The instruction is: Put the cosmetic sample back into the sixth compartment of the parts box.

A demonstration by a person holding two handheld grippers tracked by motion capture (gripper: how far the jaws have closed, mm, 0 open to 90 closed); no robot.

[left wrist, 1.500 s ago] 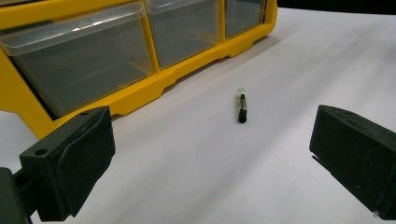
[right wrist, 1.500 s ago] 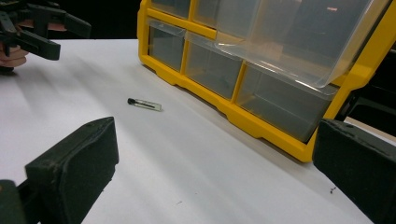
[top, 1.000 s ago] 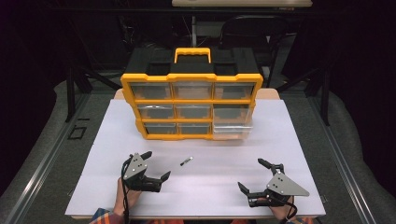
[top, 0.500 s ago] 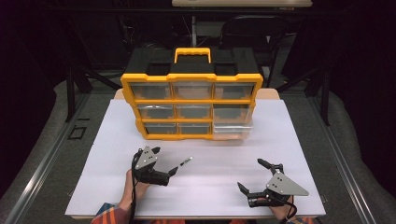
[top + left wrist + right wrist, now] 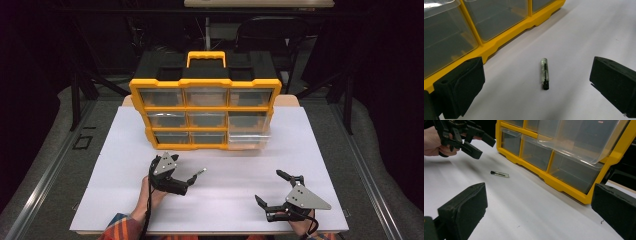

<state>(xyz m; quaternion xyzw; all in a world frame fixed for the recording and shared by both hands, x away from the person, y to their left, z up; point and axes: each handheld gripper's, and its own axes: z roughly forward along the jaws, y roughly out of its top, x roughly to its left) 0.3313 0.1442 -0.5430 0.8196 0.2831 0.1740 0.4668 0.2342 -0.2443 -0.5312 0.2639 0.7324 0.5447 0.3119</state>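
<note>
A small clear vial [image 5: 201, 172] with a black cap lies on the white board [image 5: 225, 212], a little in front of the yellow drawer organiser [image 5: 205, 81]. My left gripper [image 5: 189, 181] is open just left of and behind the vial. In the left gripper view the vial [image 5: 544, 73] lies on the board ahead, between the two spread jaws of the left gripper [image 5: 537, 86], untouched. My right gripper [image 5: 271, 188] stands open near the front right of the board, holding nothing. In the right gripper view the vial [image 5: 499, 174] lies far off, with the left gripper [image 5: 484, 148] hovering beside it.
The organiser [image 5: 554, 182] has rows of clear drawers and a yellow handle [image 5: 206, 54] on top. A clear drawer [image 5: 249, 139] at its lower right is pulled partly out [image 5: 579, 137]. The organiser's yellow base [image 5: 506, 37] runs close to the left jaw.
My left gripper has moved forward and to the right, up to the vial. The vial and the right gripper have stayed where they were.
</note>
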